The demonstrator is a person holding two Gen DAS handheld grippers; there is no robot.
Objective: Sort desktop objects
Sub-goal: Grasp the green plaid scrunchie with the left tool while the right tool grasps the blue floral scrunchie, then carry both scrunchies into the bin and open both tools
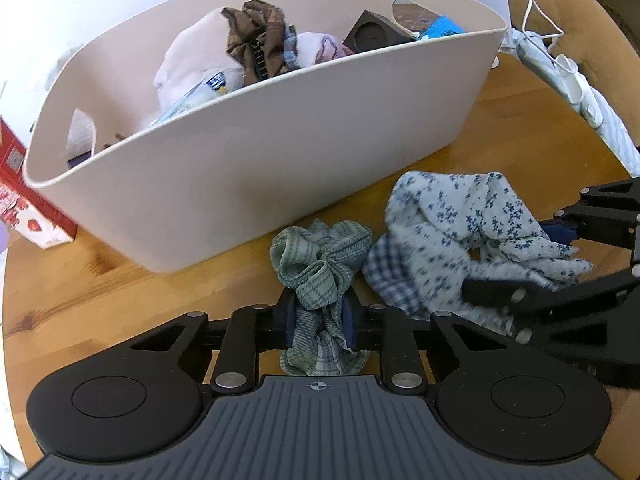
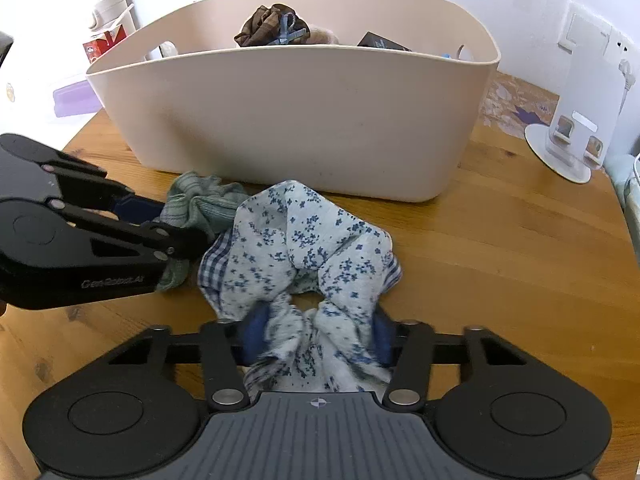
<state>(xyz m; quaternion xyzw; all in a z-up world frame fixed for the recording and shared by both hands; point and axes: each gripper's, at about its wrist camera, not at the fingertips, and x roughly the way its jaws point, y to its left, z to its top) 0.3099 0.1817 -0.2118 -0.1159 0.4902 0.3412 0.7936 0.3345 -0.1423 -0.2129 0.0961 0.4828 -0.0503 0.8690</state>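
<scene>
2 wrist cams, close, angled down, share tub (image 1: 280, 168)

At lower centre, the right gripper (image 2: 316, 336) pinched a floral scrunchie (image 2: 304, 252) on the wooden table (image 2: 500, 248). At left, the left gripper (image 2: 176, 220) clamped a green scrunchie (image 2: 200, 204) before the beige basket (image 2: 300, 120).

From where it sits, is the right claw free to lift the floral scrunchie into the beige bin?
Probably yes. The right claw is shut on the floral scrunchie, and the beige bin stands open-topped just behind it, with only bare table between.
</scene>
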